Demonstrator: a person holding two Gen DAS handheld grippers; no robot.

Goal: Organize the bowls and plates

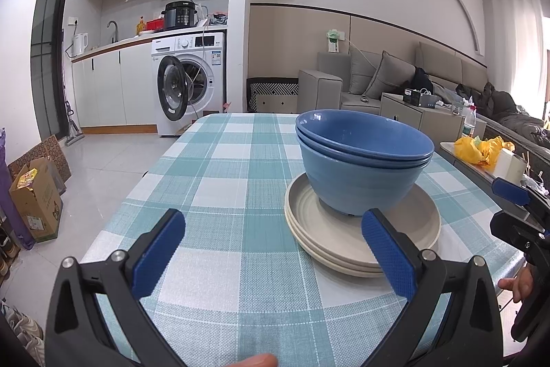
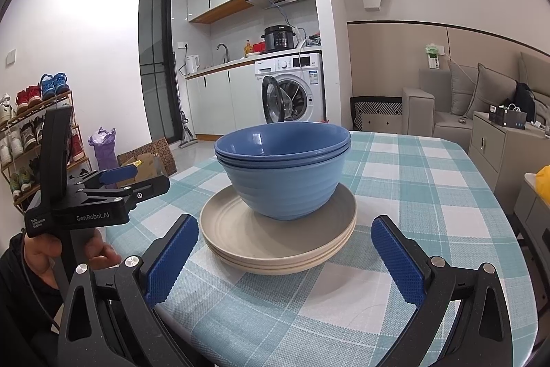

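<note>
Bowls (image 2: pixel 282 174) nested on plates (image 2: pixel 278 243); both hand-held grippers, left (image 1: pixel 273 250) and right (image 2: pixel 285 260), spread wide, empty

A table (image 2: pixel 412 195) draped in a teal-and-white checked cloth (image 1: pixel 223 181) carries a single pile of tableware. In the right wrist view the pile sits near the middle of the tabletop; in the left wrist view it lies toward 2 o'clock from the centre of the cloth. Beige plates (image 2: pixel 278 239), stacked one on another, rest directly on the cloth. Blue bowls (image 2: pixel 285 174), nested together, stand upright on the top plate, leaving a ring of plate bare around their base. The cloth hangs over the table's rounded near corner at 5 o'clock in the right wrist view.
</note>
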